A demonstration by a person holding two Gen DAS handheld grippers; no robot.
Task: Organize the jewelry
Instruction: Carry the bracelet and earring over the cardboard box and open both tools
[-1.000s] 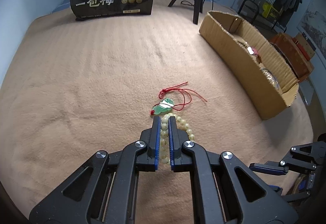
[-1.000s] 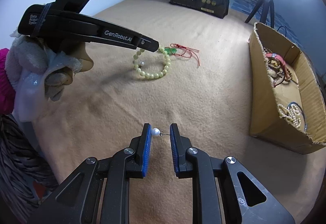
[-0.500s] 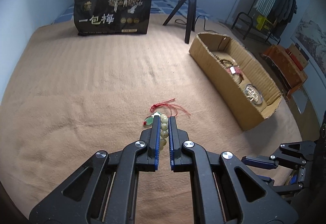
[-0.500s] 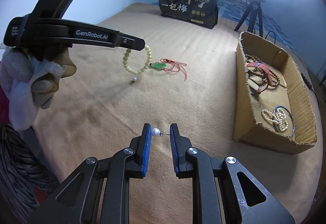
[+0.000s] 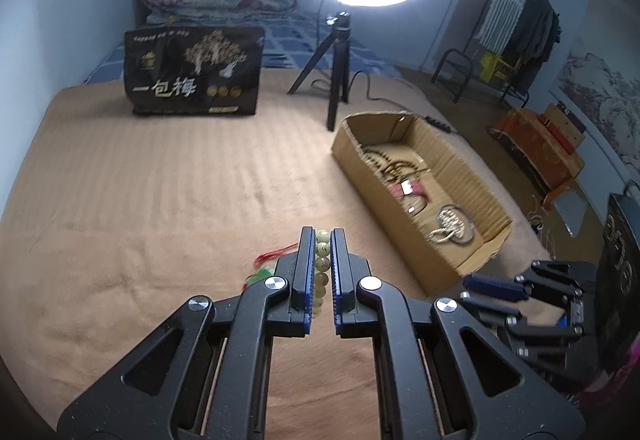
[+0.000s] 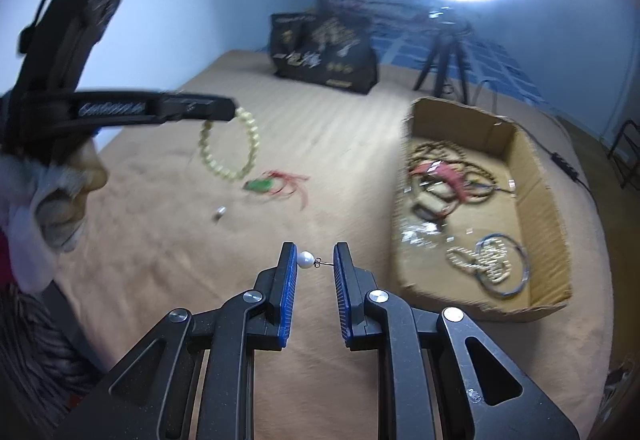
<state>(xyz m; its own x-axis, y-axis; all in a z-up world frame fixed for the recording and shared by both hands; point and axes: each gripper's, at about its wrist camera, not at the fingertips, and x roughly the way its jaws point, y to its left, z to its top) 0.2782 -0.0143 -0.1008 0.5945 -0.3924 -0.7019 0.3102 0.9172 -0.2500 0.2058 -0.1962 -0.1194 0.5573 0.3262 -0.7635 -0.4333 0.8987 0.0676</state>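
My left gripper (image 5: 321, 240) is shut on a pale yellow-green bead bracelet (image 5: 322, 260) and holds it in the air above the tan blanket; in the right wrist view the bracelet (image 6: 228, 144) hangs from the left gripper (image 6: 230, 110). My right gripper (image 6: 315, 260) is shut on a pearl earring (image 6: 306, 260), pearl against the left finger, pin against the right. A green pendant on a red cord (image 6: 276, 182) lies on the blanket, also showing in the left wrist view (image 5: 262, 272). A small silver piece (image 6: 219, 213) lies near it.
An open cardboard box (image 5: 460, 260) holding several necklaces and bracelets stands at the right, also in the right wrist view (image 6: 404, 276). A black printed bag (image 5: 194, 76) and a ring light on a tripod (image 5: 338, 80) stand at the far edge of the bed.
My left gripper has lifted the bead bracelet off the blanket and raised it. My right gripper still holds the pearl earring and has risen and come nearer to the box.
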